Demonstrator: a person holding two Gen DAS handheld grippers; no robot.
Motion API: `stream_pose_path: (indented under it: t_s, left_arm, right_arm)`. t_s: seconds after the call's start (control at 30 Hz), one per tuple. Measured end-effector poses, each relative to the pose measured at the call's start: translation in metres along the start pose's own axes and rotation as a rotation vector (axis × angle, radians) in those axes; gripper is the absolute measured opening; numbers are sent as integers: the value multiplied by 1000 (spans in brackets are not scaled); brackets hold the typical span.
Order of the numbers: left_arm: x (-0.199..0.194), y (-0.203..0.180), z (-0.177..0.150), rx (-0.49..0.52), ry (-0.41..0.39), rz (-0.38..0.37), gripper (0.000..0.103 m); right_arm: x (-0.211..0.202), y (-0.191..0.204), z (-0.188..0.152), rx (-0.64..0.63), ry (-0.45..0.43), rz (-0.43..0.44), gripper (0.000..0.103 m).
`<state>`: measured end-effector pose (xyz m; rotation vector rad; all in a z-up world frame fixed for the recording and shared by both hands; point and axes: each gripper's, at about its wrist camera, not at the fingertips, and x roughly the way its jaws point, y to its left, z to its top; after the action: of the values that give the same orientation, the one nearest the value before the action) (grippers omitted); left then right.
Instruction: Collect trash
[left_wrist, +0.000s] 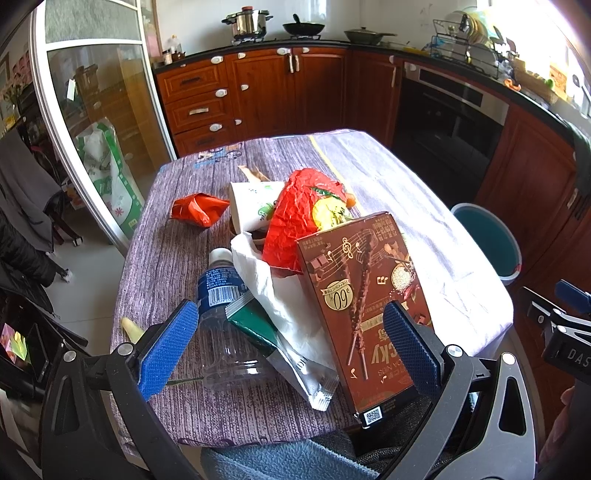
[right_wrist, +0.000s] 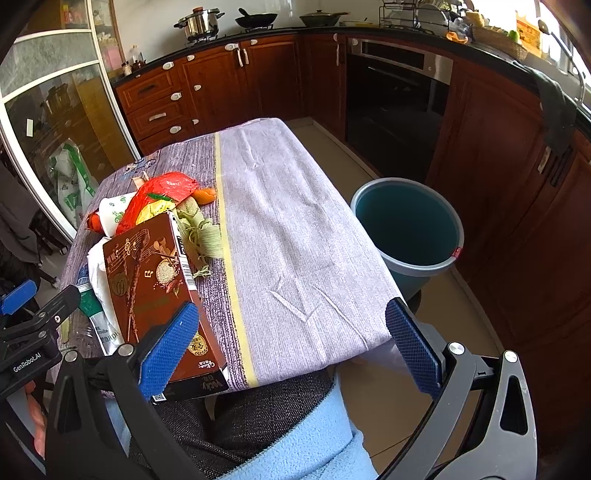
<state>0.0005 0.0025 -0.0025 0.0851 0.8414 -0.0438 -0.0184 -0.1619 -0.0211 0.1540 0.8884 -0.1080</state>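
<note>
Both my tools, left tool (left_wrist: 291, 345) and right tool (right_wrist: 291, 347), gape wide, empty; trash pile (left_wrist: 295, 236) sits on the tabletop's (right_wrist: 295, 221) left half, bucket (right_wrist: 406, 221) at right looks empty, nothing collected yet

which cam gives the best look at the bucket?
Right wrist: the bucket shows its whole rim and inside, standing on the floor beside the table. Left wrist catches only part of it, the rest hidden behind the table edge.
</note>
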Motion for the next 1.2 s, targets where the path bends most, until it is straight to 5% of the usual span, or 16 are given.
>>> stream_pose_path:
  t_s: [0.63,1.2]
  left_arm:
    - [22,41,-3,-15,51,-33,100]
    - [59,79,-23,-33,149,-153,99]
  right_arm:
    - [38,99,-16,-378,195,208,97]
    - [98,120,-13,-308,381,219,97]
